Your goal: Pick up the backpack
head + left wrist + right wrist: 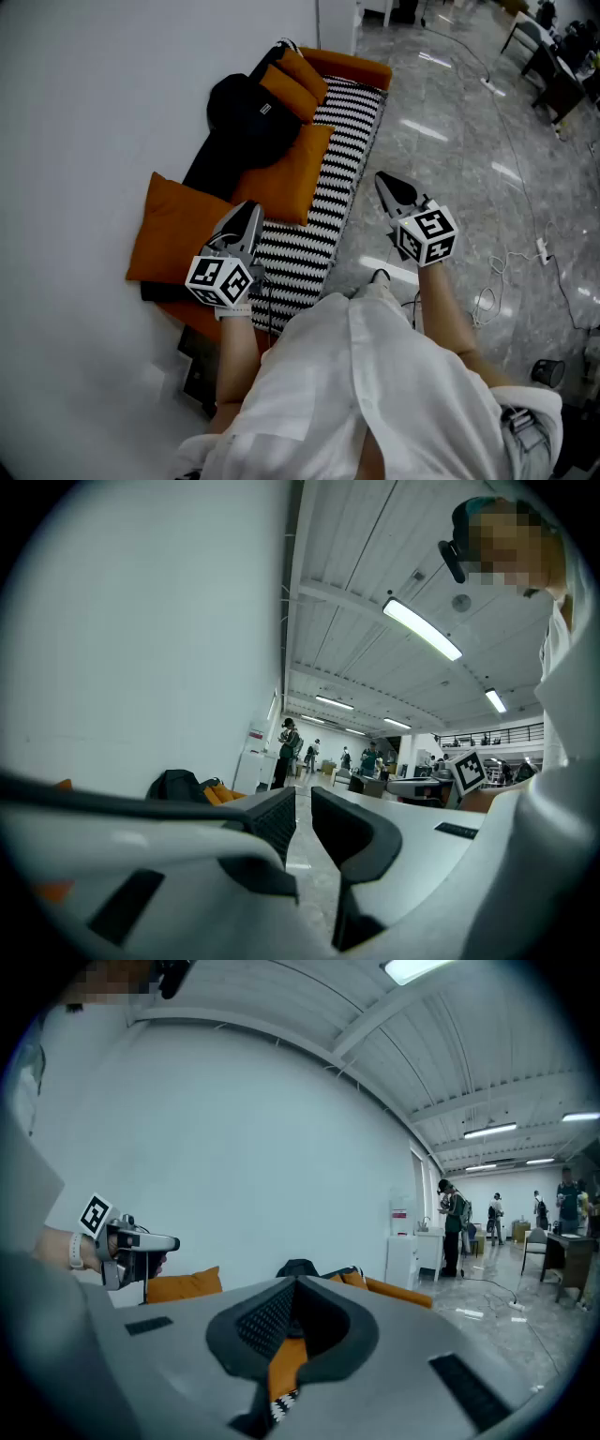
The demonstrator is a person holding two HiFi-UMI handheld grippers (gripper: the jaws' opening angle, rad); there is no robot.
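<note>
The black backpack [248,117] lies at the far end of a sofa, against the white wall and between orange pillows. It shows small in the left gripper view [176,785] and just over the jaws in the right gripper view [298,1267]. My left gripper [247,217] hovers over the sofa's near end, well short of the backpack; its jaws [303,810] stand a narrow gap apart with nothing between them. My right gripper [385,184] hangs over the floor beside the sofa, its jaws [295,1284] shut and empty.
The sofa's seat is a black-and-white striped cushion [328,178] with several orange pillows [178,230]. The white wall [94,141] runs along the left. Cables [511,258] trail over the glossy floor at the right. People stand far down the hall by a white cabinet [412,1255].
</note>
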